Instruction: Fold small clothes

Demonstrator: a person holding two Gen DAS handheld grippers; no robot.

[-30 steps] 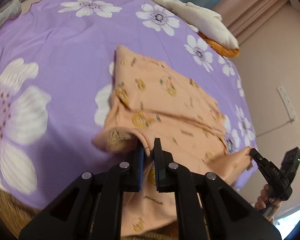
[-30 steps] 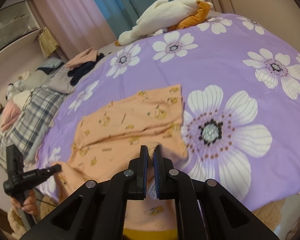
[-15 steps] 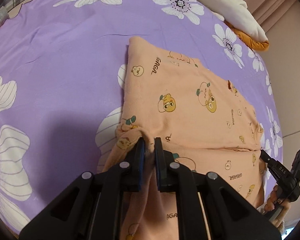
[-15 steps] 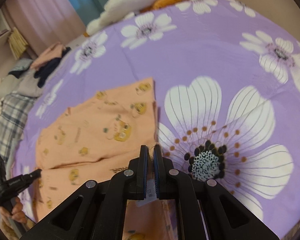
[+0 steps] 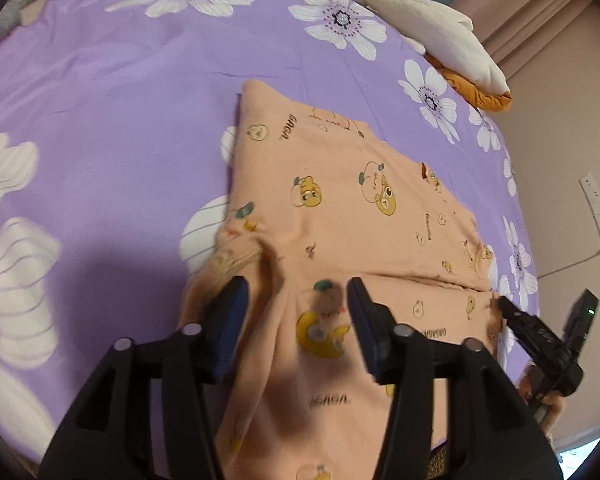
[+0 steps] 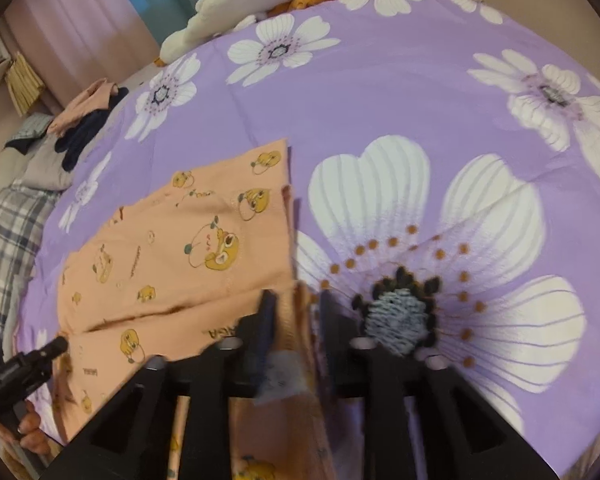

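Note:
A peach garment (image 5: 364, 208) printed with cartoon animals lies folded over itself on the purple flowered bedsheet (image 5: 120, 120). My left gripper (image 5: 296, 294) hovers over the garment's near left corner. Its jaws are opening and a loose ridge of cloth lies between them, untouched by the pads. In the right wrist view the same garment (image 6: 180, 248) lies left of centre. My right gripper (image 6: 298, 308) stands over its near right edge, jaws opening. The hem and a white label (image 6: 280, 376) sit slack between its fingers.
A white and orange plush toy (image 5: 440, 40) lies at the far edge of the bed. A plaid blanket (image 6: 8, 232) and a pile of clothes (image 6: 84, 116) lie at the left. A wall with a power strip (image 5: 598, 208) stands close on the right.
Both grippers were shut on the garment's near edge and have come forward and down. Now both stand apart from the cloth, which has dropped flat onto the bed.

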